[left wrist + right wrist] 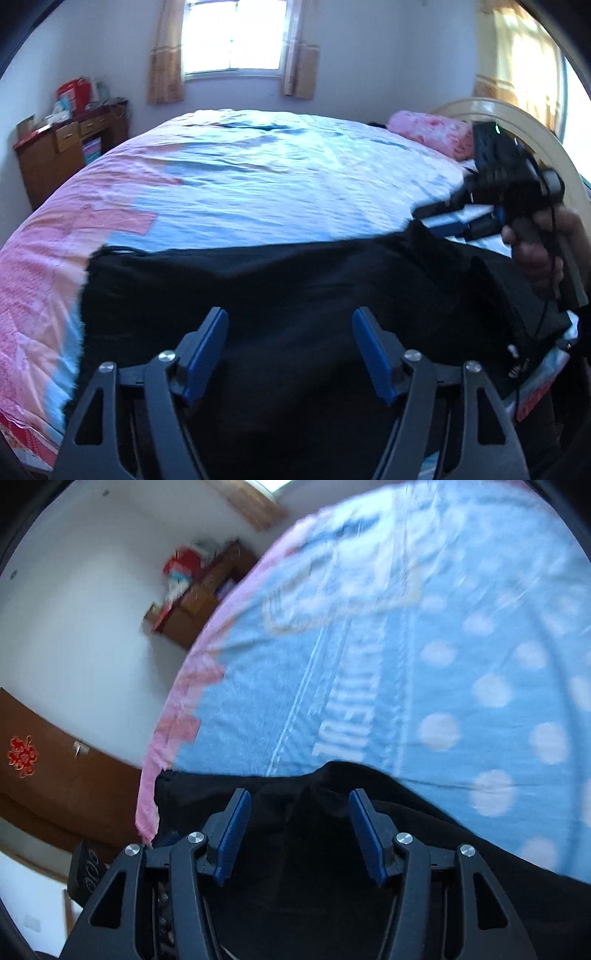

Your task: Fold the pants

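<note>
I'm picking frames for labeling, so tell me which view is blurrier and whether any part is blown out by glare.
Right wrist view: heavier motion blur, smearing the bedsheet print; no strong glare. Left wrist view: sharper, though the pants edge is soft; the window is blown out white.

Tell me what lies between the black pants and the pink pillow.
Only bare blue bedsheet separates the pants from the pillow, seen in the left wrist view.

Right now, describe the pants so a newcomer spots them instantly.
Start at the big bed with its blue-and-pink sheet under the window. Along its near edge lies a wide spread of fabric, the pants. They are the only solid black thing on the pale, patterned bedding.
</note>
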`<state>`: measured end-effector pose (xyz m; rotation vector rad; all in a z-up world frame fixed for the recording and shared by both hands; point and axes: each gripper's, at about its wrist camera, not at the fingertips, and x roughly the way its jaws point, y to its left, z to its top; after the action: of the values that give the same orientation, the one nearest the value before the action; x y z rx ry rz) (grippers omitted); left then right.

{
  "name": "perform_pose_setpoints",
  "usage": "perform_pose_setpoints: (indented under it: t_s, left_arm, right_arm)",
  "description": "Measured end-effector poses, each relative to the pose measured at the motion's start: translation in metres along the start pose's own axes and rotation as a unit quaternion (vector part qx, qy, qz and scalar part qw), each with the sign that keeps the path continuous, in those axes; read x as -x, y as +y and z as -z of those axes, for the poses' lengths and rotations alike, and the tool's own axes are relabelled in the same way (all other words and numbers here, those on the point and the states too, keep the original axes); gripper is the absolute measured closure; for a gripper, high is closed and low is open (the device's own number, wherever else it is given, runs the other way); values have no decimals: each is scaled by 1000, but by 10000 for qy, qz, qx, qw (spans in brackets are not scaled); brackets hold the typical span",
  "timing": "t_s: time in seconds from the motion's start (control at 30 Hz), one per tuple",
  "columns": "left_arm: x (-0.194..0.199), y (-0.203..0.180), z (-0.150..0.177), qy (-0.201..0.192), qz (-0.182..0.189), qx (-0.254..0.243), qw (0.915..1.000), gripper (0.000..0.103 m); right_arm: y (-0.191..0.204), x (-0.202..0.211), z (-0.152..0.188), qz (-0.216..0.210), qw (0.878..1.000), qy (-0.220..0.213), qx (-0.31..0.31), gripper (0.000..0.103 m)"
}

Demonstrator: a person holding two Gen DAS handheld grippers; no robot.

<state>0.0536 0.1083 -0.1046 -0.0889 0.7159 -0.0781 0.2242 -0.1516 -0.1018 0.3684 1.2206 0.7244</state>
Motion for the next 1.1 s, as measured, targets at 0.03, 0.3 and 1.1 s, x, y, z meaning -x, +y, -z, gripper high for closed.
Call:
perform_pose_setpoints:
  t_s: [0.03, 0.3, 1.1]
  left_arm:
    - [-1, 7, -2, 6, -59, 30, 10000, 30]
    - [-9, 67, -28, 231, -478, 207, 9984, 30]
    - [-70, 113, -63, 859, -970, -366, 9909, 3]
  right_arm:
    - [-2, -5, -2, 17, 10000, 35, -24, 62]
    - [-22, -10, -15, 180, 9987, -407, -266, 98]
    - [148, -66, 153, -130, 9559, 732, 2841, 35]
